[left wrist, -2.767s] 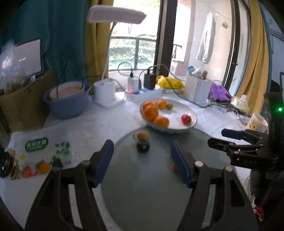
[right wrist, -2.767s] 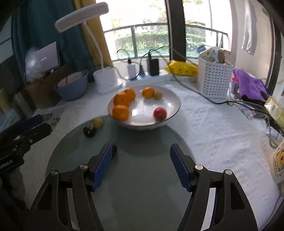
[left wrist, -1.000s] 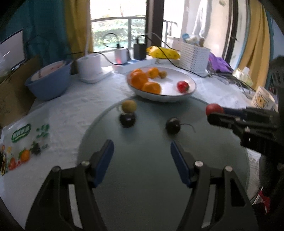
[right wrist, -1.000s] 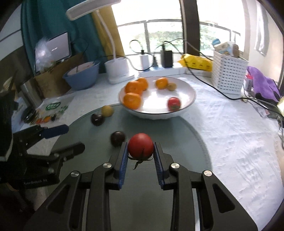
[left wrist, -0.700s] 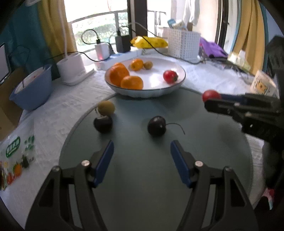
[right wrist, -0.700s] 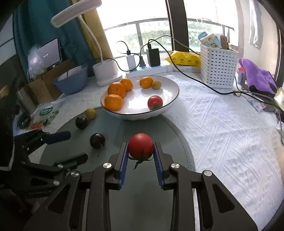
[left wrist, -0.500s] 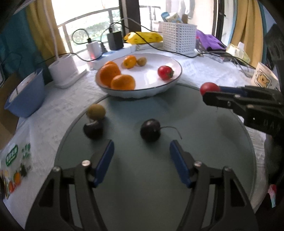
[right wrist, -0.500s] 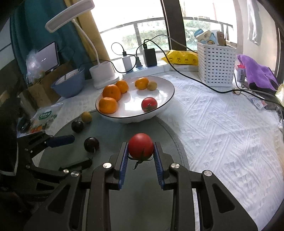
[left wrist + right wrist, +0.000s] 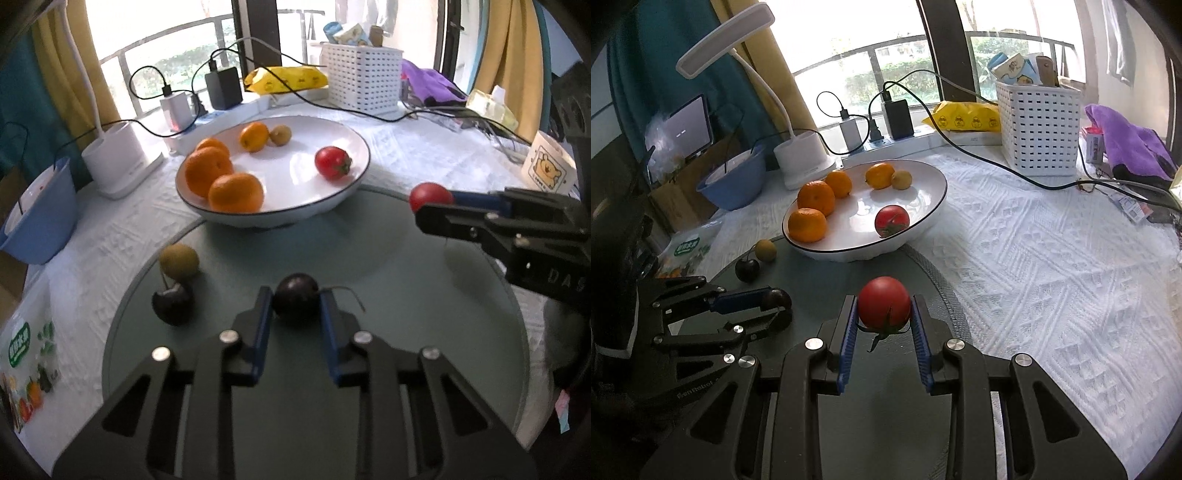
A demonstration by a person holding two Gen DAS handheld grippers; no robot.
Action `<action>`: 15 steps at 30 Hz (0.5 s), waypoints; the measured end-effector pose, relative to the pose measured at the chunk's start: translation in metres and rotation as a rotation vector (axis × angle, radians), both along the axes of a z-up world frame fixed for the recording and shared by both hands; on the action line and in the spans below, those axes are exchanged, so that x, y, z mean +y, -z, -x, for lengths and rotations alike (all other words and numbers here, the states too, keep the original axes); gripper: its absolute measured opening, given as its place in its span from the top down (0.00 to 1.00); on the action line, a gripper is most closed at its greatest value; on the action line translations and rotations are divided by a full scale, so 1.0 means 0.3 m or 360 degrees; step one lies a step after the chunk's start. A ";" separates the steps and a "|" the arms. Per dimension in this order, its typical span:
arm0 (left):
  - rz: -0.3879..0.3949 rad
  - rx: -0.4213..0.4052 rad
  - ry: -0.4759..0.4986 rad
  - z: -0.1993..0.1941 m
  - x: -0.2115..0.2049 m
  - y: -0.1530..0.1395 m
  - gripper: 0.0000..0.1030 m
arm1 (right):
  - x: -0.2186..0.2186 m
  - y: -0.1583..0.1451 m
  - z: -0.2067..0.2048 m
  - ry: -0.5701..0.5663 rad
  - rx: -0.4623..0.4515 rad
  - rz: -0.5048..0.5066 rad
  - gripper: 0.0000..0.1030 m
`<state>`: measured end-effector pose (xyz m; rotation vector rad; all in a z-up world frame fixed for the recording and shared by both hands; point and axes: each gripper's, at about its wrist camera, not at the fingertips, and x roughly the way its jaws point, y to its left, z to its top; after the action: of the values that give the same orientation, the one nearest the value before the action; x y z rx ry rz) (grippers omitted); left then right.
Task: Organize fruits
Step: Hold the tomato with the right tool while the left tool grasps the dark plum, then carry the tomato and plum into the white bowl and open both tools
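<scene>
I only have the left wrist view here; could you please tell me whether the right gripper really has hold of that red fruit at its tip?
Observer: Yes. The right wrist view shows the tomato pinched between both blue pads of the right gripper, green stalk hanging down.
Operator: Thank you. Is it over the bowl yet?
Observer: No. From there the white bowl lies ahead, with grey mat showing between.
Operator: And my own grip, seen from that side?
Observer: The left gripper has just been closing its jaws; the dark cherry sits between them at the very tip.
</scene>
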<state>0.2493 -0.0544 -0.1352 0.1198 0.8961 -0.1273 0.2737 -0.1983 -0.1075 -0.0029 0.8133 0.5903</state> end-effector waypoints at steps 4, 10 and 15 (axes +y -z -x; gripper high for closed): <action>0.0022 -0.0016 0.0008 -0.005 -0.001 -0.018 0.75 | 0.000 -0.001 -0.002 -0.0001 -0.0003 0.0003 0.70; 0.0063 -0.0064 0.0026 -0.014 -0.006 -0.064 0.75 | -0.002 -0.016 -0.019 0.0012 -0.0025 0.0014 0.70; 0.0085 -0.0118 0.0072 -0.020 -0.023 -0.113 0.74 | -0.012 -0.042 -0.045 0.0027 -0.0057 0.0018 0.70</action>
<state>0.2553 -0.0615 -0.1012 0.0945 0.8157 -0.1877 0.2873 -0.2018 -0.0950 -0.0166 0.7812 0.5683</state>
